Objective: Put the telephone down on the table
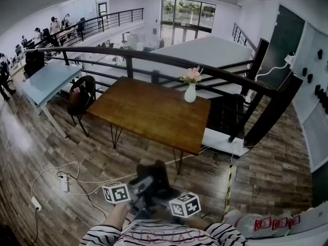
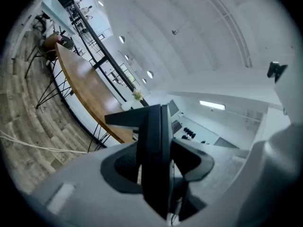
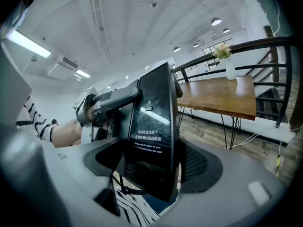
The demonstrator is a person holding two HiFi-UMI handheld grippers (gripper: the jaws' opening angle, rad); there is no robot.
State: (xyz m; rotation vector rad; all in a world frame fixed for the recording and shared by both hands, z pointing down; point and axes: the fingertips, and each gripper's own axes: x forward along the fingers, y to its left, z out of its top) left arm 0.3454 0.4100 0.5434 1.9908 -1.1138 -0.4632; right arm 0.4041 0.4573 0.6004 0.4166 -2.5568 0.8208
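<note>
The telephone [image 1: 154, 177] is a flat black device with a dark screen showing white print [image 3: 150, 129]. It is held upright in the air close to my striped sleeves, well short of the brown wooden table [image 1: 154, 111]. My left gripper [image 1: 143, 187] is shut on it, and in the left gripper view the telephone [image 2: 156, 155] stands edge-on between the jaws of that gripper [image 2: 158, 167]. My right gripper [image 3: 151, 162] clasps its lower part across the width with jaws set wide. In the head view the right gripper [image 1: 165, 189] sits beside the left one.
A white vase with pink flowers [image 1: 190, 93] stands at the table's far right edge. A dark chair [image 1: 82, 94] is at the table's left end. A black railing [image 1: 154, 58] runs behind. White cables and a power strip [image 1: 64, 183] lie on the wooden floor at left.
</note>
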